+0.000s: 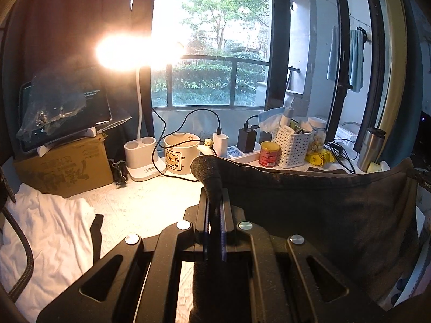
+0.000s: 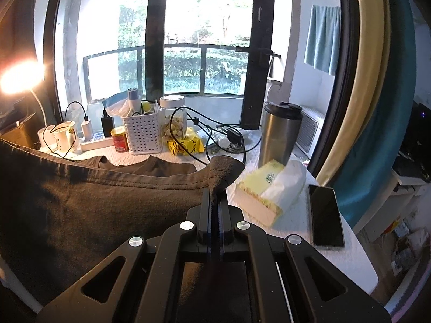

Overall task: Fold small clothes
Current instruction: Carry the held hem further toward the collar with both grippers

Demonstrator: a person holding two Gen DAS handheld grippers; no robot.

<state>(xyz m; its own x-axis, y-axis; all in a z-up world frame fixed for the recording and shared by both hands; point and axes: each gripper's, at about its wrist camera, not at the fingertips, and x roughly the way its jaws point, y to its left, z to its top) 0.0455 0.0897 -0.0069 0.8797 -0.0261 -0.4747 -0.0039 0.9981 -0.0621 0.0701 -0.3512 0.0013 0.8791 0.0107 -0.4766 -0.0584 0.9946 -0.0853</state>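
Both grippers, left gripper (image 1: 214, 204) and right gripper (image 2: 216, 202), are clenched on opposite corners of the dark shirt (image 2: 94, 202), lifting its hem taut above the table (image 2: 296, 215), probably for folding toward its window edge.

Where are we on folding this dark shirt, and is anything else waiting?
Nothing looks folded yet. In hand: left gripper and right gripper each pinch a corner of the dark grey cotton T-shirt, its edge stretched between them above the table. Left: fold it, then the crumpled white garment.
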